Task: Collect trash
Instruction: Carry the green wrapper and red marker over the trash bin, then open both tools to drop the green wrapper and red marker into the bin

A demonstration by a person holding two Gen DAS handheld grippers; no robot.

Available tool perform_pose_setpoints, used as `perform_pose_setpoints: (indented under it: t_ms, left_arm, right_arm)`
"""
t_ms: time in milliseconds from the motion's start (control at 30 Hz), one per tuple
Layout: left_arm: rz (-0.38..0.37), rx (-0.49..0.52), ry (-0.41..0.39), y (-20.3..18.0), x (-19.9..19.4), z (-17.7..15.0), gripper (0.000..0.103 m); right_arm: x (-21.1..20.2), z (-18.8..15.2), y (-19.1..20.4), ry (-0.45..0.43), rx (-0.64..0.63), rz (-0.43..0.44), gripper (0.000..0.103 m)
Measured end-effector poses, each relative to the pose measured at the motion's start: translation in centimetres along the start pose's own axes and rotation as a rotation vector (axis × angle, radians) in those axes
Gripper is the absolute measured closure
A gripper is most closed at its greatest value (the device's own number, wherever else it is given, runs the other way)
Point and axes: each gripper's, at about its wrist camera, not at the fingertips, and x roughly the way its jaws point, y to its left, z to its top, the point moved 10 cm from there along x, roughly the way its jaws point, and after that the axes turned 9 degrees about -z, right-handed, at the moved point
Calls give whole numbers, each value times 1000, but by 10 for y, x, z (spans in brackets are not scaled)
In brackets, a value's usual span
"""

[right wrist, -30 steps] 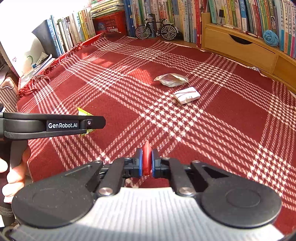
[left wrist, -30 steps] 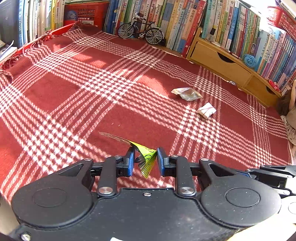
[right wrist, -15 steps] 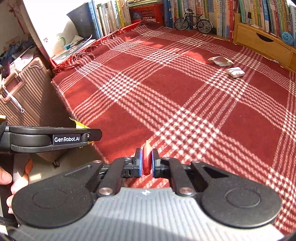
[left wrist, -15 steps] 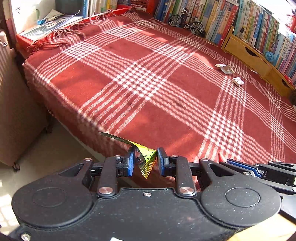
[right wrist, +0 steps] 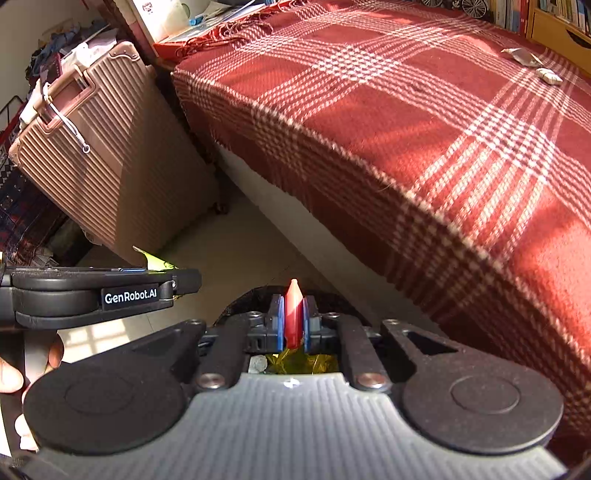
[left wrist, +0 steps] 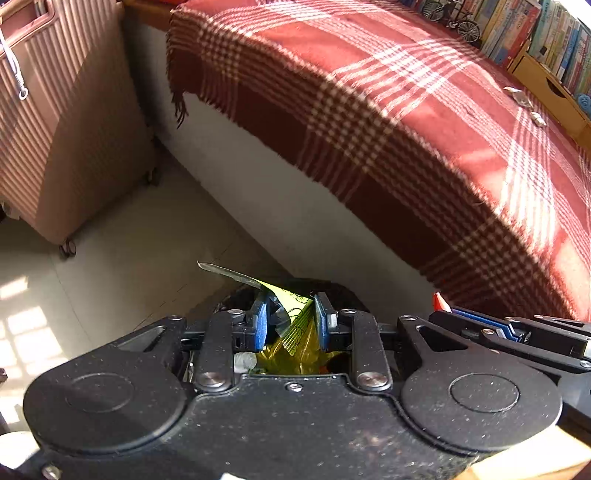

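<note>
Two grippers hang side by side over a dark bin [left wrist: 332, 291] on the pale floor, just beside the bed. The left gripper [left wrist: 289, 321] has its blue pads pressed on a yellow-green wrapper [left wrist: 291, 314] with a silver inside; one thin corner of the wrapper sticks out to the left. The right gripper [right wrist: 293, 323] is closed tightly on a small red piece of trash [right wrist: 293, 314], whose pointed tip rises above the pads. Below both grippers, yellow crumpled film [right wrist: 295, 363] lies inside the bin, possibly an earlier wrapper, but it is mostly hidden. A hand [right wrist: 14, 373] holds the left gripper's handle. Further away stands a pink ribbed suitcase [right wrist: 99, 155] on the floor. On the red plaid blanket [right wrist: 406, 110], far from the grippers, a silver wrapper [right wrist: 522, 55] and a small white packet [right wrist: 549, 75] lie near each other. Behind them stand books [left wrist: 517, 26] and a miniature bicycle [left wrist: 450, 16].
</note>
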Motion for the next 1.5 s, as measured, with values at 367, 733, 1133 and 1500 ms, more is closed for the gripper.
perform_pose_setpoints:
  t_ms: [367, 733, 1133, 1500]
  left_arm:
    - [25, -88, 176, 40, 69, -93, 79]
    - [44, -120, 270, 52, 138, -139, 79]
    - [59, -130, 299, 58, 171, -152, 77]
    - [69, -103, 297, 54, 168, -146, 47]
  right_arm:
    - [56, -59, 22, 88, -9, 45, 90]
    - [120, -101, 11, 152, 3, 6, 90]
    - [157, -115, -5, 170, 43, -21, 90]
    - [152, -107, -7, 145, 41, -26, 60]
